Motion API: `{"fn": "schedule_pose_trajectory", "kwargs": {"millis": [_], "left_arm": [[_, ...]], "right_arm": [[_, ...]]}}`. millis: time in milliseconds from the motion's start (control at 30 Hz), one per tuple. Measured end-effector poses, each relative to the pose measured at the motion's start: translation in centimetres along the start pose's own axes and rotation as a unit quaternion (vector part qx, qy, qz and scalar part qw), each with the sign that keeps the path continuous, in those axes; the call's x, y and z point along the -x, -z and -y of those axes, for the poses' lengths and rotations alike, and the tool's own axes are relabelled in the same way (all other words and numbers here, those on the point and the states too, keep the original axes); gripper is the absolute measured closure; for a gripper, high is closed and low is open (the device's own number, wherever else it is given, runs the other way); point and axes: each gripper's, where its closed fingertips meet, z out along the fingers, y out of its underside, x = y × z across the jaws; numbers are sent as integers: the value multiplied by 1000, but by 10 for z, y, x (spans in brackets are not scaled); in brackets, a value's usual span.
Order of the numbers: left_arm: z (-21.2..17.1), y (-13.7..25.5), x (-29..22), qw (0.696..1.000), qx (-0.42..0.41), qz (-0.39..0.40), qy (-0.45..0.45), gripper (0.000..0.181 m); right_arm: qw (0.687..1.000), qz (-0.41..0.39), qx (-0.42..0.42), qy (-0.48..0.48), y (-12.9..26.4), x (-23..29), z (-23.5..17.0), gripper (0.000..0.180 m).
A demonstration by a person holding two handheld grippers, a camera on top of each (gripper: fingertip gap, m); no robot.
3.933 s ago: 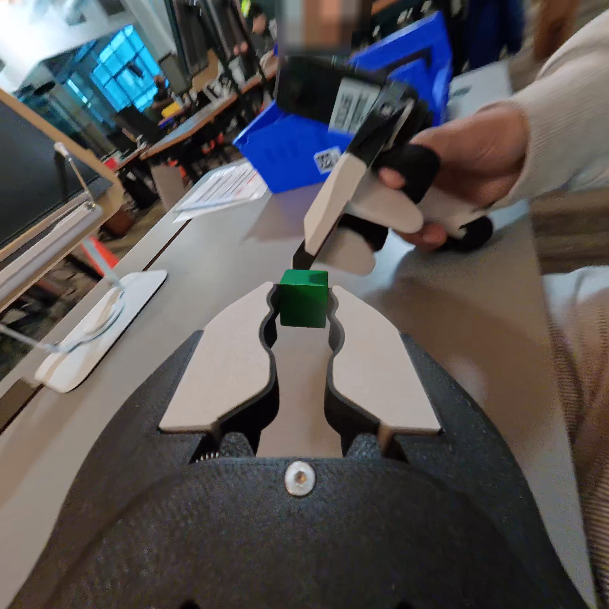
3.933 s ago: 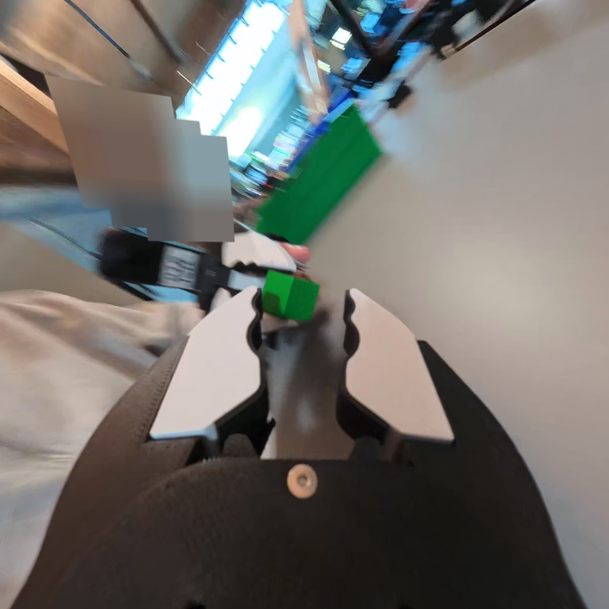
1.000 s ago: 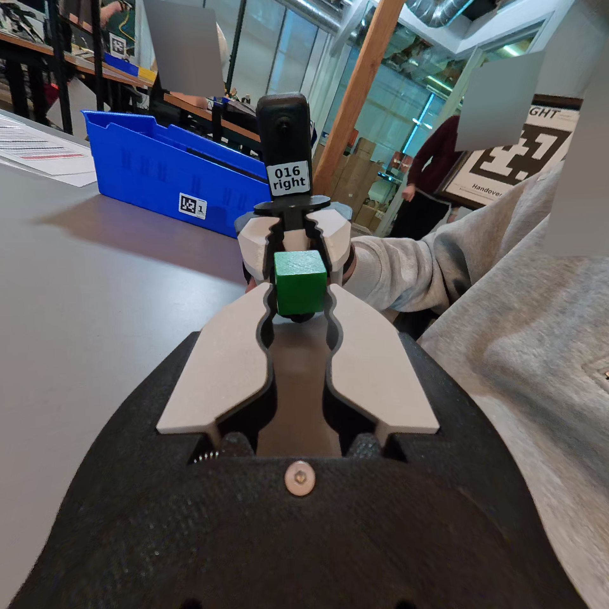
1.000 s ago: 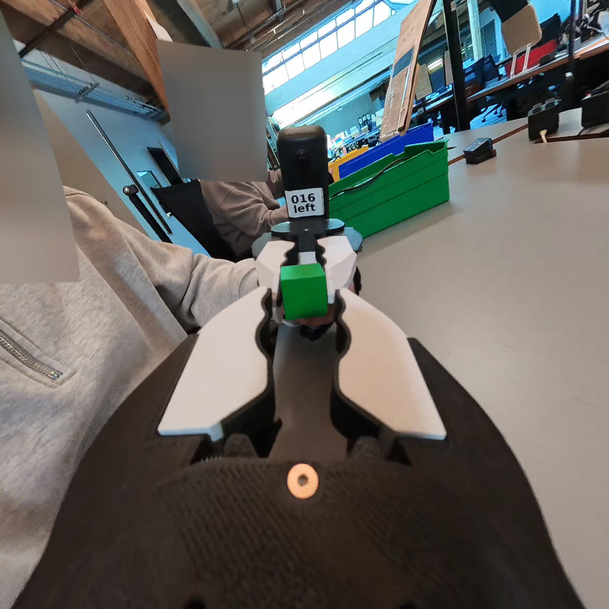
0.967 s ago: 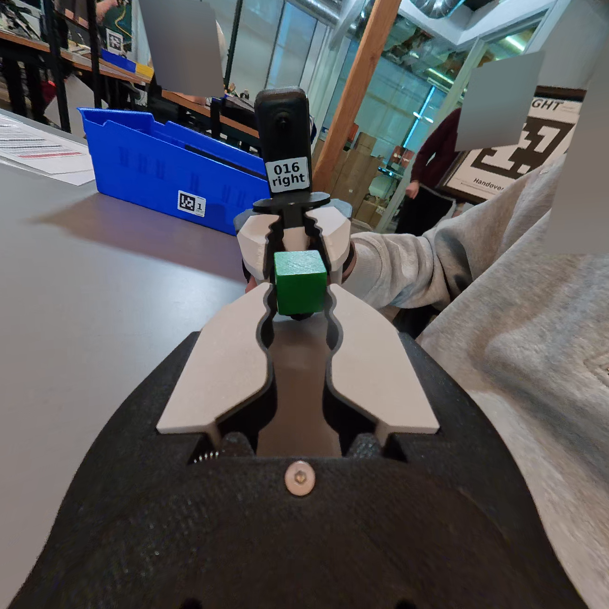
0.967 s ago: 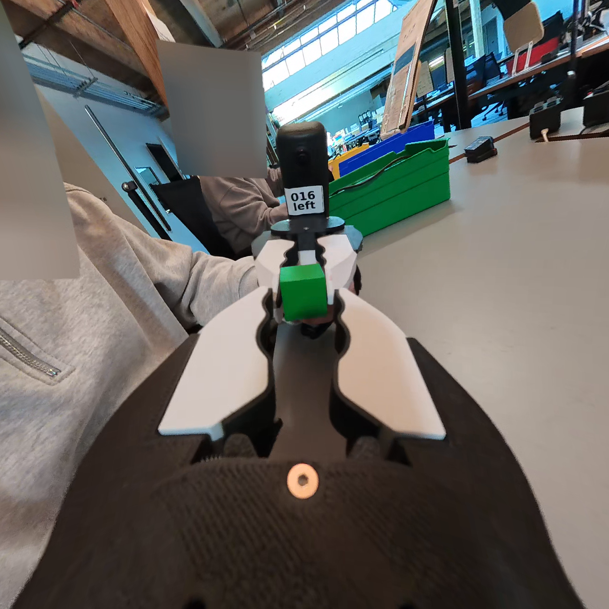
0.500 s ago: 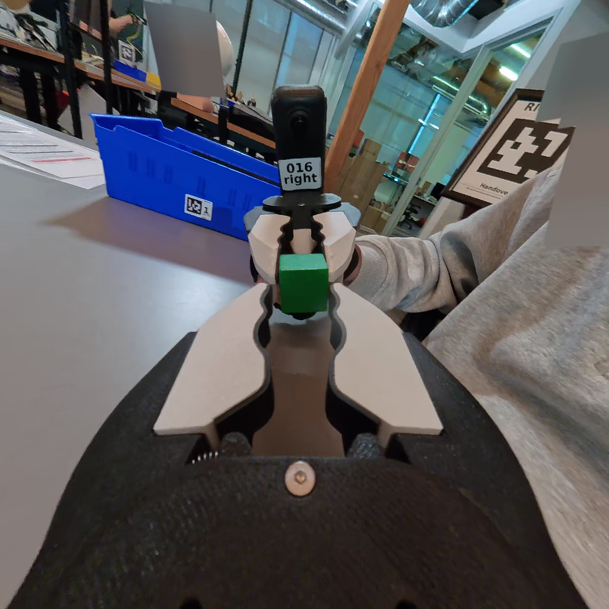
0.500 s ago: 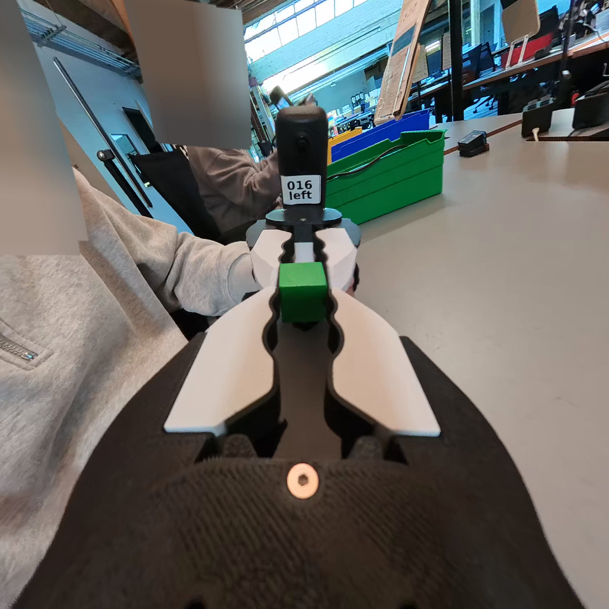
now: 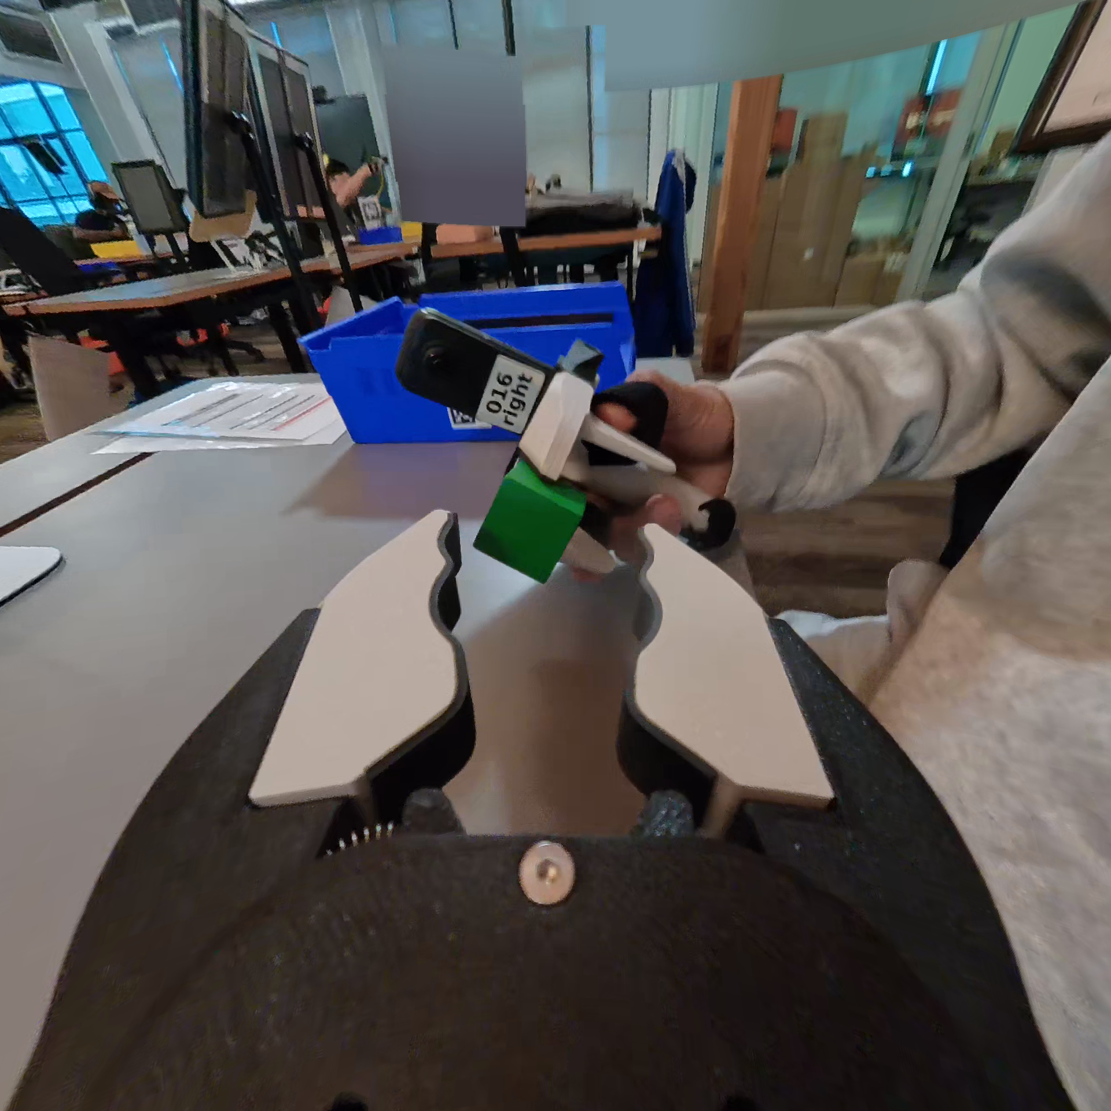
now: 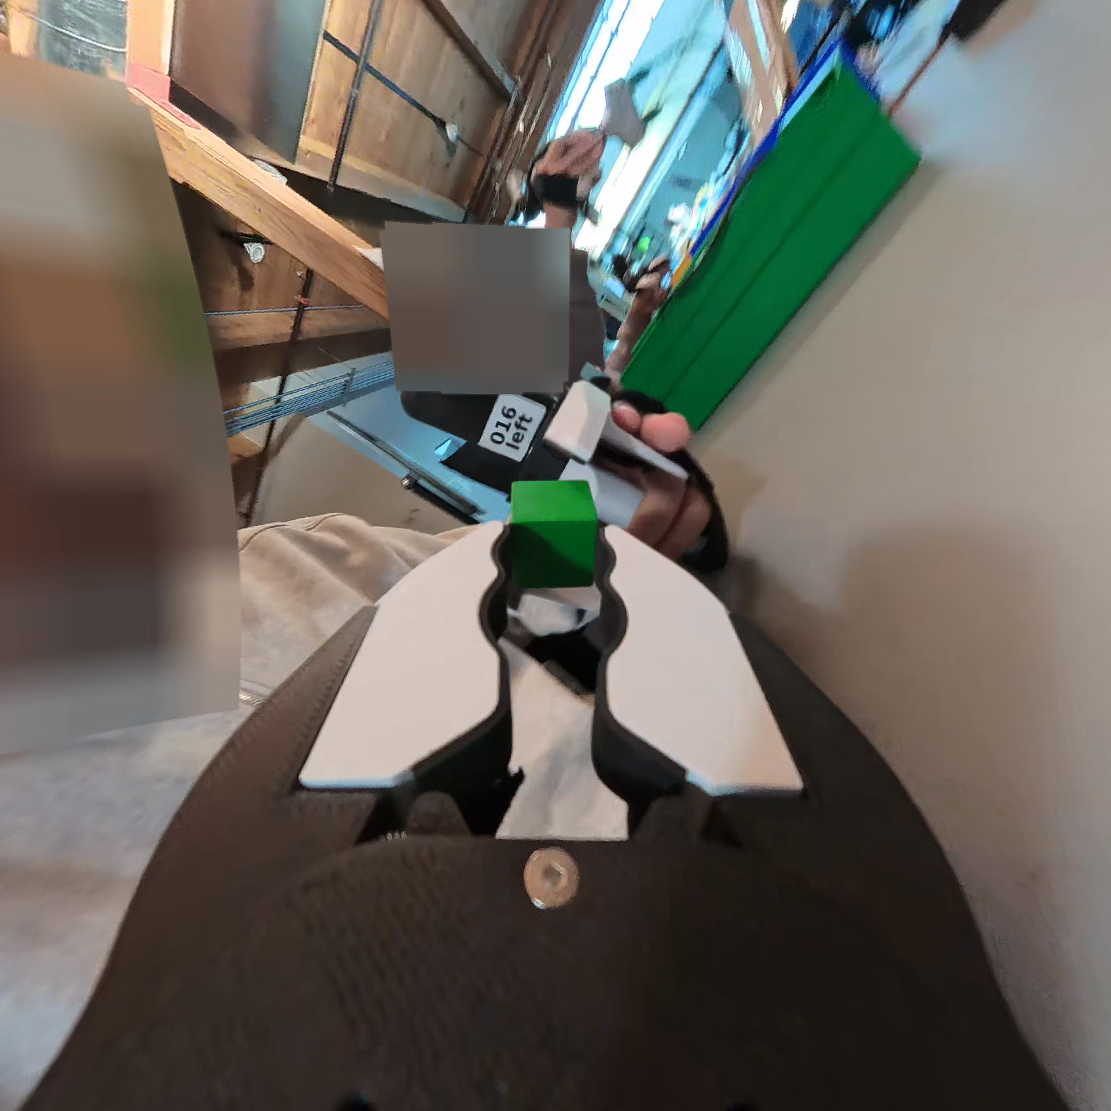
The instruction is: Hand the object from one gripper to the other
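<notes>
A green cube (image 10: 553, 535) sits clamped between the tips of my right gripper (image 10: 553, 532), which is shut on it. In the left wrist view the same cube (image 9: 529, 529) hangs tilted just beyond my left gripper (image 9: 550, 535). There it is pinched between the right gripper's white fingers (image 9: 556, 430), held by a hand in a grey sleeve. My left gripper is open, its jaws wide apart and not touching the cube. The left gripper's white fingers (image 10: 580, 421) show behind the cube in the right wrist view, a little apart from it.
The grey table (image 9: 180, 571) runs under both grippers. A blue bin (image 9: 373, 373) and papers (image 9: 240, 415) lie at its far side, with a white pad (image 9: 24, 571) at the left edge. A green bin (image 10: 781, 258) stands on the table in the right wrist view. The tips of both grippers are at nearly the same place.
Both grippers were closed on the cube, facing each other. Now the left gripper has opened and let go. The right gripper has tilted and drawn slightly away with the cube.
</notes>
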Motion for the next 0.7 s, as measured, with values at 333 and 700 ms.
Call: {"fn": "schedule_pose_trajectory", "kwargs": {"millis": [333,700], "left_arm": [[-9,-1,-1,999,32,-6,-5,151],[-40,4,37,957,197,151,-147,153]], "right_arm": [[997,33,8,-71,-3,-4,-4,152],[955,-246,9,165,21,-46,14,141]]}}
